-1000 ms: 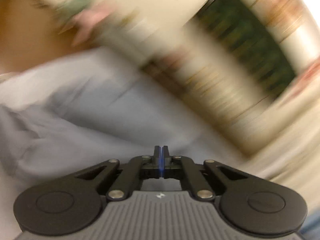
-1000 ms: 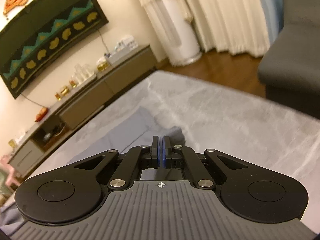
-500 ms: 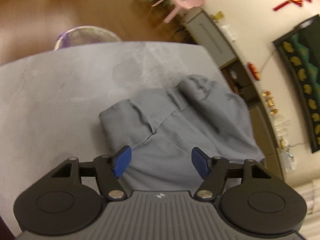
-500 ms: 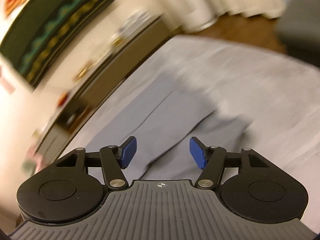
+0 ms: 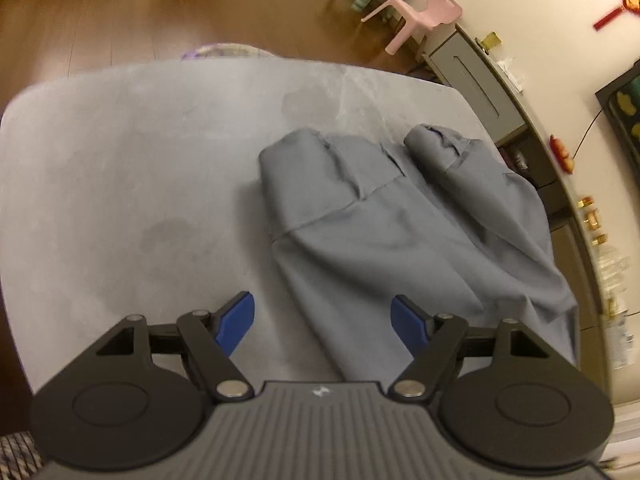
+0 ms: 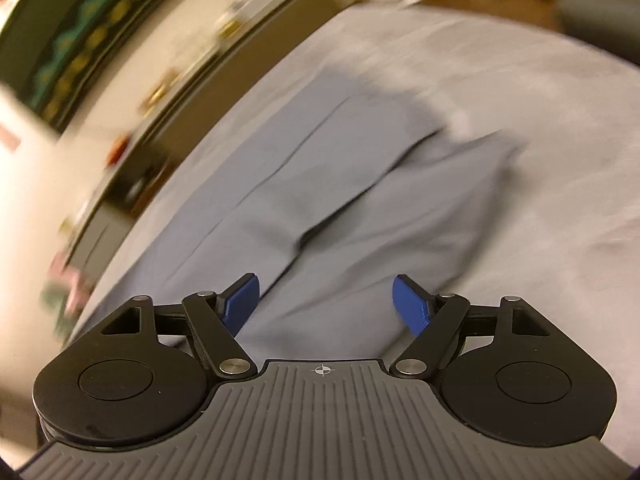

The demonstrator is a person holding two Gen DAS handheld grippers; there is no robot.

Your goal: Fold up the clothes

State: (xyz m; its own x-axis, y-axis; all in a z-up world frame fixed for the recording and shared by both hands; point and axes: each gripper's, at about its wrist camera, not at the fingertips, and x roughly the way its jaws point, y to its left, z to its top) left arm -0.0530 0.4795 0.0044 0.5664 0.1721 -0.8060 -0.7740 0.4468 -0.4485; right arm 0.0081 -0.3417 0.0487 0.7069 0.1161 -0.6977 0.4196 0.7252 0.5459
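1. Grey suede-like bench [image 5: 120, 168] carries the grey-blue cotton trousers [image 5: 380, 232], lying loosely doubled.
2. Left gripper [image 5: 323, 322]: fingers apart, empty, over the near edge; the waistband end lies far ahead.
3. Right gripper [image 6: 325, 300]: fingers apart above the legs (blurred view), long axis running ahead-left.

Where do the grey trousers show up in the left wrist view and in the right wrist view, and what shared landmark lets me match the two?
Left wrist: the grey trousers lie right of centre on the grey rug, waistband end farthest from the camera.
Right wrist: the grey trousers run through the blurred centre, from lower left to the leg ends at upper right.
Shared landmark: the long low cabinet against the wall.
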